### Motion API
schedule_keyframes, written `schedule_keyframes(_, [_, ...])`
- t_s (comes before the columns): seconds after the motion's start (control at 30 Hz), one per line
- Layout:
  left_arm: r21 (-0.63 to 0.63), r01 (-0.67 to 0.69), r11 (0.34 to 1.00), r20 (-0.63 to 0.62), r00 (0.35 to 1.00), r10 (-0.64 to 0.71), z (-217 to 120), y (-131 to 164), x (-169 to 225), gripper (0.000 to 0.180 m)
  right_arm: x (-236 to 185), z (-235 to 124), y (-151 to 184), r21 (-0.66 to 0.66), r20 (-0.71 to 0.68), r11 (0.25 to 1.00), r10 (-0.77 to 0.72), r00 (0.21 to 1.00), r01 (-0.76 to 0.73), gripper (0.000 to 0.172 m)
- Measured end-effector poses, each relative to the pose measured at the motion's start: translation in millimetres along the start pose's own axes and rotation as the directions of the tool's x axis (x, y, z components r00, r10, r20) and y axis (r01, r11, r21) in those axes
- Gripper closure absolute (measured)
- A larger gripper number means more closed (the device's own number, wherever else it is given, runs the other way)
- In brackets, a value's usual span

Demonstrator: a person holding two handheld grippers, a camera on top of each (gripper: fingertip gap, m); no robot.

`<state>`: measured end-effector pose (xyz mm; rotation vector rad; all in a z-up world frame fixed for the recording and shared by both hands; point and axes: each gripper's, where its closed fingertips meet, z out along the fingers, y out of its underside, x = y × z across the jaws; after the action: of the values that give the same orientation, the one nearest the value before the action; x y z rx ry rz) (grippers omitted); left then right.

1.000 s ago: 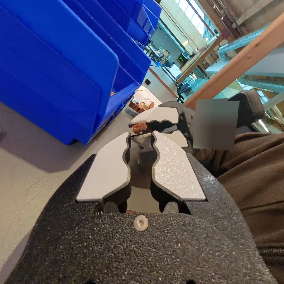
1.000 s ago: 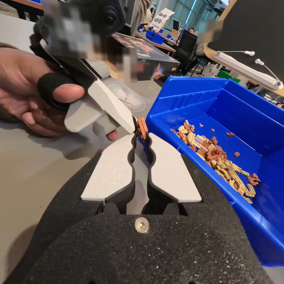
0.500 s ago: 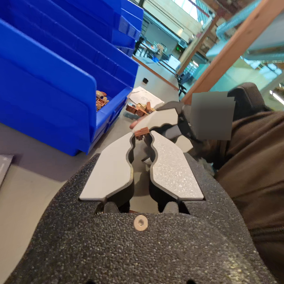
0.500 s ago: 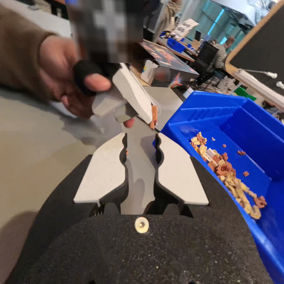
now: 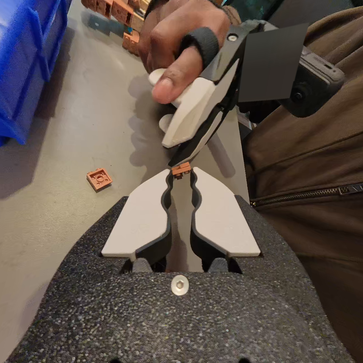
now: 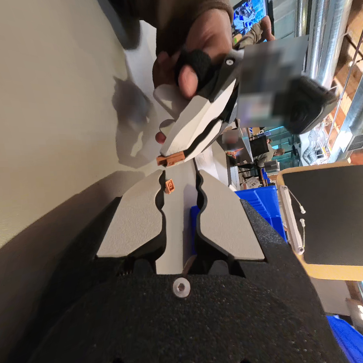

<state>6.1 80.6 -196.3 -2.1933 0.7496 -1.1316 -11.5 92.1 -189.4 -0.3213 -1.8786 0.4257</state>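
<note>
The left gripper (image 5: 181, 171) is clamped on a little stack of reddish-brown toy plates (image 5: 180, 170), right at the very tips of its pale grey fingers (image 5: 145, 214), with both tips pressing in from the sides. The stack looks like two thin plates snapped together a bit offset, so one sticks out past the other like a step, with a couple of small round studs poking out of the face turned toward the left wrist camera. From the right wrist view the same stack (image 6: 170, 159) juts out sideways from those fingertips, flat and narrow, held up clear of the table.

The right gripper (image 6: 180, 173) has its fingers standing apart with nothing between them; the grey table (image 6: 59, 98) shows straight through the gap. Its tips sit just short of the held stack, not touching it. In the left wrist view its dark-lined fingertips come down to just above the stack, whether touching I can't tell, with a hand (image 5: 176, 45) wearing a black finger loop on the trigger.

A single loose plate (image 5: 99, 178) of the same reddish-brown lies underside-up on the table nearby, square with a ring in the middle. A blue bin (image 5: 21, 64) stands off to the side, and some bigger brick-coloured blocks (image 5: 115, 11) sit further back.
</note>
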Motion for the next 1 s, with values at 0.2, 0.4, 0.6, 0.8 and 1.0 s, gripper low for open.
schedule_keyframes(0.2, [-0.031,0.006,1.0,0.028,1.0,-0.005,4.3,4.3,-3.5,0.164,-6.5,0.2,-3.7,-0.023,-0.002,0.993,-0.117,0.993,0.117,0.149])
schedule_keyframes(0.4, [-0.058,0.004,0.998,0.04,0.999,-0.002,8.8,8.5,-4.0,0.164,-13.6,1.7,-2.4,-0.038,0.024,0.985,-0.166,0.986,0.167,0.149])
schedule_keyframes(0.6, [-0.08,0.005,0.997,0.066,0.998,0.001,11.0,11.5,-6.3,0.164,-18.6,3.8,-0.5,-0.061,0.035,0.972,-0.224,0.974,0.226,0.151])
schedule_keyframes(0.8, [-0.096,-0.002,0.995,0.091,0.996,0.01,11.9,13.1,-8.2,0.164,-20.9,5.4,1.5,-0.072,0.043,0.971,-0.224,0.974,0.226,0.152])
schedule_keyframes(1.0, [-0.118,-0.007,0.993,0.125,0.992,0.022,13.8,15.6,-11.5,0.164,-23.6,7.1,4.8,-0.092,0.057,0.966,-0.237,0.97,0.242,0.152])
